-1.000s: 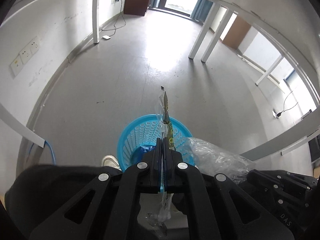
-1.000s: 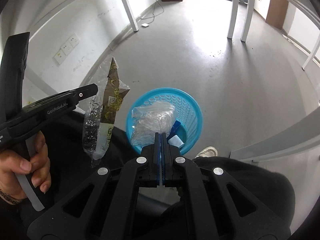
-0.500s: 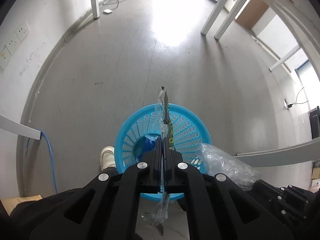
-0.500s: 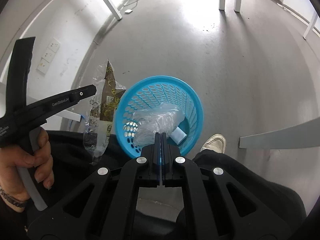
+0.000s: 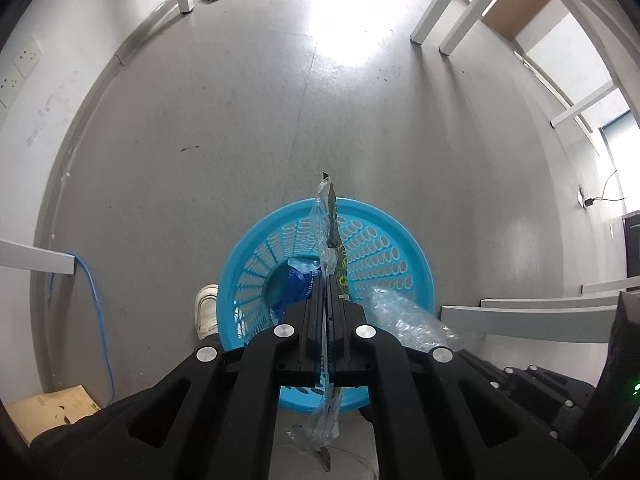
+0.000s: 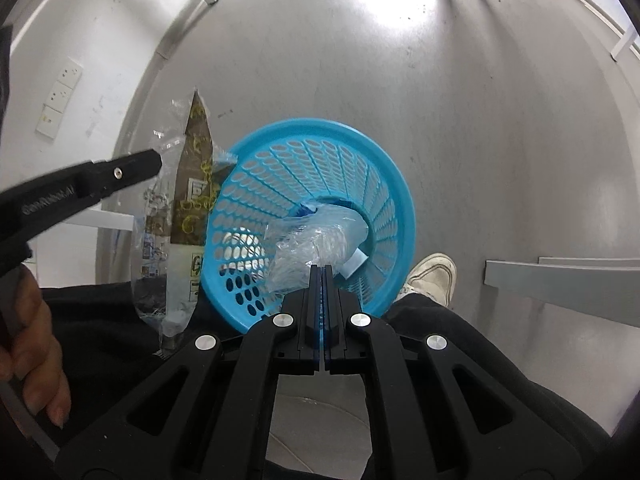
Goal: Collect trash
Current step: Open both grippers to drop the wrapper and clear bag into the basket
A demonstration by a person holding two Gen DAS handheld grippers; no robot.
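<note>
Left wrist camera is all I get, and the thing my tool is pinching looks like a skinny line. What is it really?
Observer: From the right wrist view it's a flat wrapper, brown with yellow print and clear edges.
Operator: Is the other tool holding something too?
Observer: Yes, the right tool is shut on crumpled clear plastic, held in front of the blue basket opening.
Operator: Is anything white in the basket?
Observer: A small white piece lies at the bottom, beside the plastic.
</note>
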